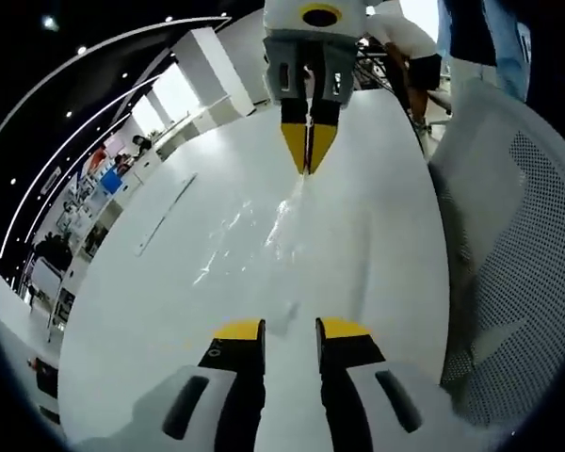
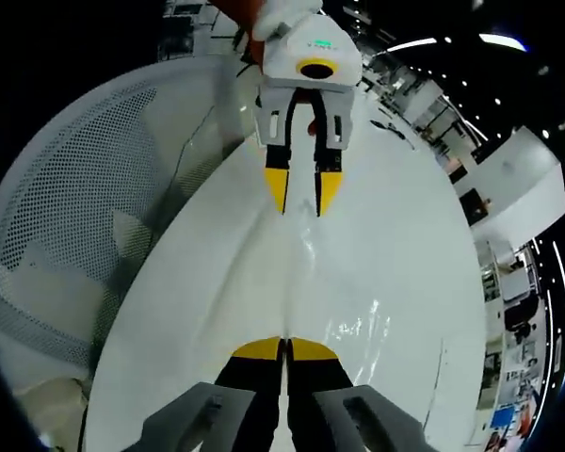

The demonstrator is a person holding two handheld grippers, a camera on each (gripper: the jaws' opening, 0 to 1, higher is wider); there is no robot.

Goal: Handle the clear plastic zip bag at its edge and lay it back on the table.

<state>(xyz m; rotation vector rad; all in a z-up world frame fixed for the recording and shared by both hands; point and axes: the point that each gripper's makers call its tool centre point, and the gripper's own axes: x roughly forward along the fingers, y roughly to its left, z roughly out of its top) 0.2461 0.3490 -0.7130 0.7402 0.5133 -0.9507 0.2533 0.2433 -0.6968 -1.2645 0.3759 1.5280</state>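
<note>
The clear plastic zip bag [image 1: 254, 231] lies crumpled on the white table [image 1: 151, 320], glinting in the light. One edge of it lifts toward my right gripper [image 1: 308, 162], which reaches in from the top of the left gripper view with its yellow tips pressed together on that edge. In the right gripper view the same gripper [image 2: 284, 350] stands shut at the bottom, with the bag [image 2: 344, 315] spreading ahead of it over the table [image 2: 414, 226]. My left gripper [image 1: 292, 330] is open, its jaws apart just short of the bag's near end, and it faces me as the left gripper [image 2: 301, 196].
A white mesh-backed chair [image 1: 523, 245] stands close along one side of the table, also seen as the chair [image 2: 71, 207]. A person [image 1: 410, 47] is beyond the table's far end. Shelves and counters [image 1: 94, 188] line the room's other side.
</note>
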